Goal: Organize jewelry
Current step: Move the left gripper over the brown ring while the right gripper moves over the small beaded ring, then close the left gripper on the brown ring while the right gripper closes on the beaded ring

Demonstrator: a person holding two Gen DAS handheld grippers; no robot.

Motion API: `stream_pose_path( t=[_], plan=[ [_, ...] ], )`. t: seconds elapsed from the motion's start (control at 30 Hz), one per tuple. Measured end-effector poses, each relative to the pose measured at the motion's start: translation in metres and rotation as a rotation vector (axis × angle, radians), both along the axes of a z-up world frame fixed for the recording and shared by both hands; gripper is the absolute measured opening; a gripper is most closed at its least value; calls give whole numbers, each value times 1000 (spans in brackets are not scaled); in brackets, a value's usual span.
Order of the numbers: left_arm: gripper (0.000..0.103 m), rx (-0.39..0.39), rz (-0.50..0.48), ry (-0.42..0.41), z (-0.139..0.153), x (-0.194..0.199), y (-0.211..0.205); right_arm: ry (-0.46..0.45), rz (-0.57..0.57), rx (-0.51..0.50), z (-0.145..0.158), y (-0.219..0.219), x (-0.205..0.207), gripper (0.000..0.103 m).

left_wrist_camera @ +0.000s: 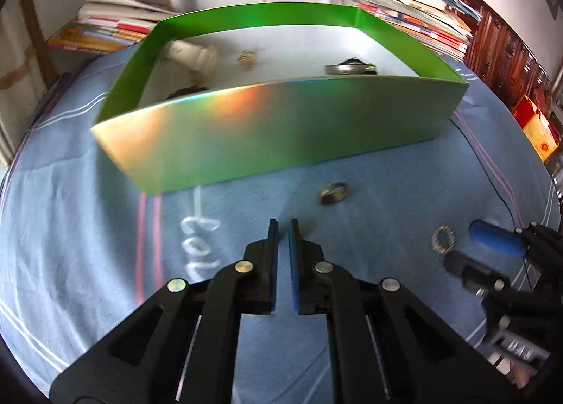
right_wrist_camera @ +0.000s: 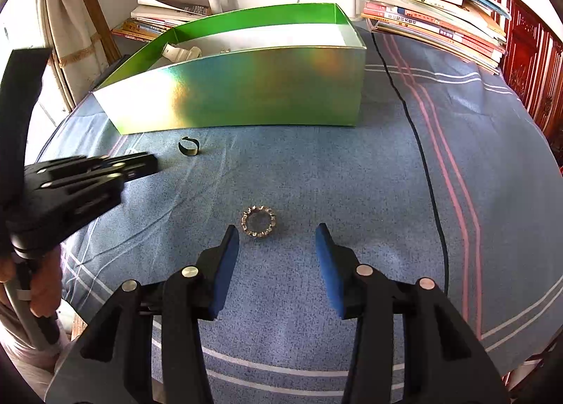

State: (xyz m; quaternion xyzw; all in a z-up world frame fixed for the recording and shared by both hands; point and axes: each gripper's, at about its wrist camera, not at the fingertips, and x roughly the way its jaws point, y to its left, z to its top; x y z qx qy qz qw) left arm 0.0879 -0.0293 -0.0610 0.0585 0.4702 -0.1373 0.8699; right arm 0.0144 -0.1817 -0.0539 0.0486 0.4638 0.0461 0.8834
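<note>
While we hold both grippers low over the blue cloth (right_wrist_camera: 352, 175), the scene reads so:

Box: the green box (left_wrist_camera: 281, 129) stands at the far side of the cloth, open-topped, with several pieces lying inside.
Left arm: our left gripper (left_wrist_camera: 283, 228) points at the box wall, hovering above the cloth.
Left claw: pads nearly pressed together, a thin slit between, gripping nothing.
Right arm: our right gripper (right_wrist_camera: 278, 238) aims forward, low.
Right claw: spread wide, empty; the beaded ring (right_wrist_camera: 259, 224) lies just ahead between the tips, untouched.
Band ring: the dark ring (left_wrist_camera: 333, 193) lies near the box's front wall.
Room: bare cloth surrounds both rings; a black cable (right_wrist_camera: 422, 164) runs along the right.
</note>
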Motion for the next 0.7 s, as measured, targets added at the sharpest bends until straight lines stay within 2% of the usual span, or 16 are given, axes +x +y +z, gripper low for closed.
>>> stream_pose_path(
  t=[0.13,0.2,0.3,0.33,0.43,0.5,0.6,0.63,0.67,0.7],
  plan=[
    [7,-12,75,1,6,4,23,-2,-4,-6,0,3,5,49],
    [8,-32,56,-5,11,4,19,-2,-3,-11,0,5,5,51],
    [17,-46,-2,-22,15,4,0,-2,0,-23,0,7,4,52],
    [22,-51,-15,-25,16,5,-6,-3,3,-25,0,8,3,53],
    [49,-76,-88,-45,21,3,-26,-14,13,-33,0,9,2,54],
    [49,-60,-123,-55,21,3,-41,-23,17,-46,-1,10,1,54],
    [49,-27,-119,-45,15,7,-52,-44,19,-63,-3,12,2,54],
    [47,-23,-117,-36,12,10,-54,-52,19,-68,-3,13,3,53],
    [39,-20,-114,-30,9,11,-53,-62,18,-79,-4,14,4,53],
    [34,-13,-106,-21,5,14,-55,-71,15,-100,-4,16,5,47]
  ],
)
